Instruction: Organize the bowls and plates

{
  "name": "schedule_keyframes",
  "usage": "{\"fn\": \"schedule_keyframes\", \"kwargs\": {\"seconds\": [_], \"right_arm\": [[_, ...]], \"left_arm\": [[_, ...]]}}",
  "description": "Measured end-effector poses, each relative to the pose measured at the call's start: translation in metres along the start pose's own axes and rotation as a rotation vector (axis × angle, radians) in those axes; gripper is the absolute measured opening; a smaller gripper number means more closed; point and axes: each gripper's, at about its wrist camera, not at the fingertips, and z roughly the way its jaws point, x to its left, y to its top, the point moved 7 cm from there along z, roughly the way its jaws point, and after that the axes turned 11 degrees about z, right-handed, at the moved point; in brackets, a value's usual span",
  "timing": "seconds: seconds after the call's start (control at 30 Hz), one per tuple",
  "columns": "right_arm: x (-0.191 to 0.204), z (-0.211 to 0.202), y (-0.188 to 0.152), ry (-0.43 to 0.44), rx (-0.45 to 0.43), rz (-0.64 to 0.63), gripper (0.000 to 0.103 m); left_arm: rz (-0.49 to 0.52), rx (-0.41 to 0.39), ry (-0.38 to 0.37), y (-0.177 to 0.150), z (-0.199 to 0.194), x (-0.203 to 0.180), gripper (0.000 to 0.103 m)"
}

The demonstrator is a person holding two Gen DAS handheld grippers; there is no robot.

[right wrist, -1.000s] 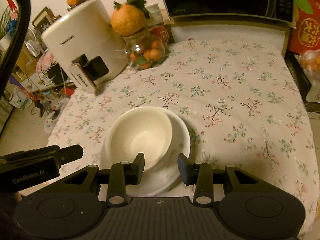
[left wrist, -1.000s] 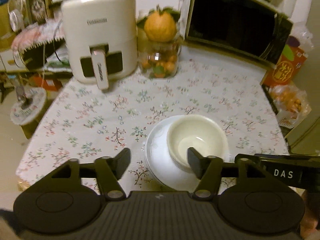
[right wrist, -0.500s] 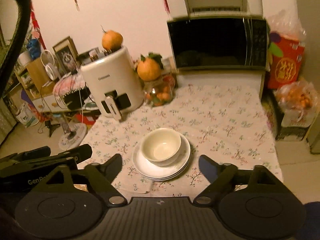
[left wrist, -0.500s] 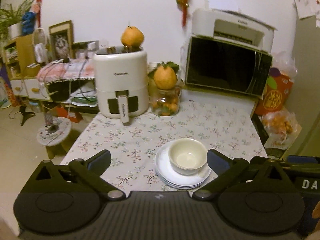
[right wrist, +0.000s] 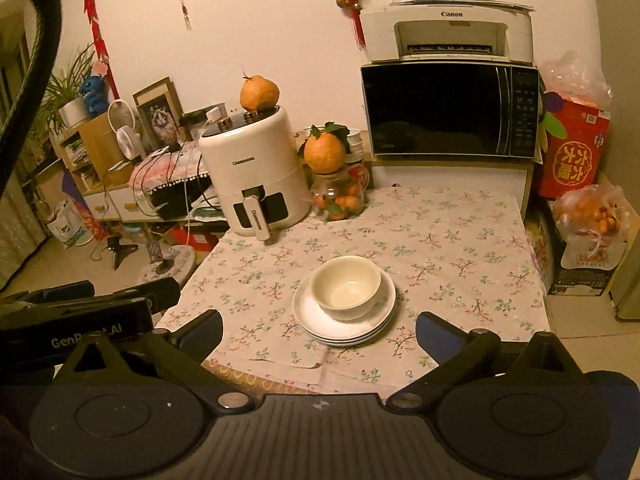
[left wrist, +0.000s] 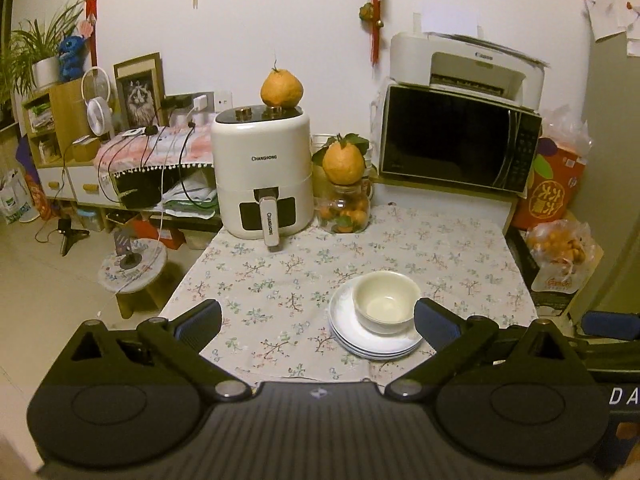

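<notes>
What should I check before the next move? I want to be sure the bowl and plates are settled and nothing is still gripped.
1. Bowl upright on the plate stack: ok.
2. Plates nested evenly, none sliding off: ok.
3. Stack fully on the table, though near its front edge: ok.
4. Left tool open and holding nothing: ok.
5. Right tool jaws opening, nothing between them: ok.
6. More dishes waiting outside the views: cannot tell.
</notes>
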Motion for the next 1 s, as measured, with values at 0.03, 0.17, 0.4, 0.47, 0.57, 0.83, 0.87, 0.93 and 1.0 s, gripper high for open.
{"fn": "schedule_keyframes", "kwargs": {"seconds": [0.03, 0.17, 0.4, 0.47, 0.57, 0.83, 0.87, 0.93, 1.0], "right_arm": [[0.001, -0.001, 0.000, -0.002, -0.003, -0.004, 0.101], [0.001, 0.000, -0.001, -0.012, 0.000, -0.007, 0.101], [-0.003, 0.004, -0.003, -0.021, 0.013, 0.009, 0.101], [-0.003, 0.004, -0.003, -0.023, 0.015, 0.012, 0.101], [-0.004, 0.004, -0.003, -0.027, 0.016, 0.013, 0.101], [-0.007, 0.005, -0.002, -0.036, 0.017, 0.018, 0.101], [-0.007, 0.005, -0.002, -0.037, 0.017, 0.019, 0.101], [-0.008, 0.006, -0.002, -0.039, 0.018, 0.021, 0.101], [-0.009, 0.007, -0.003, -0.043, 0.021, 0.023, 0.101]], "left_arm": [[0.003, 0.002, 0.001, 0.000, 0.001, 0.000, 0.103], [0.002, 0.012, -0.006, -0.002, 0.004, -0.001, 0.103], [0.017, 0.020, -0.007, -0.004, 0.003, -0.004, 0.102], [0.021, 0.022, -0.008, -0.004, 0.003, -0.005, 0.102], [0.023, 0.027, -0.011, -0.004, 0.004, -0.006, 0.102], [0.033, 0.031, -0.016, -0.003, 0.006, -0.008, 0.102], [0.032, 0.032, -0.019, -0.003, 0.007, -0.009, 0.102], [0.031, 0.036, -0.026, -0.003, 0.009, -0.010, 0.102], [0.034, 0.039, -0.029, -0.003, 0.010, -0.010, 0.102]]}}
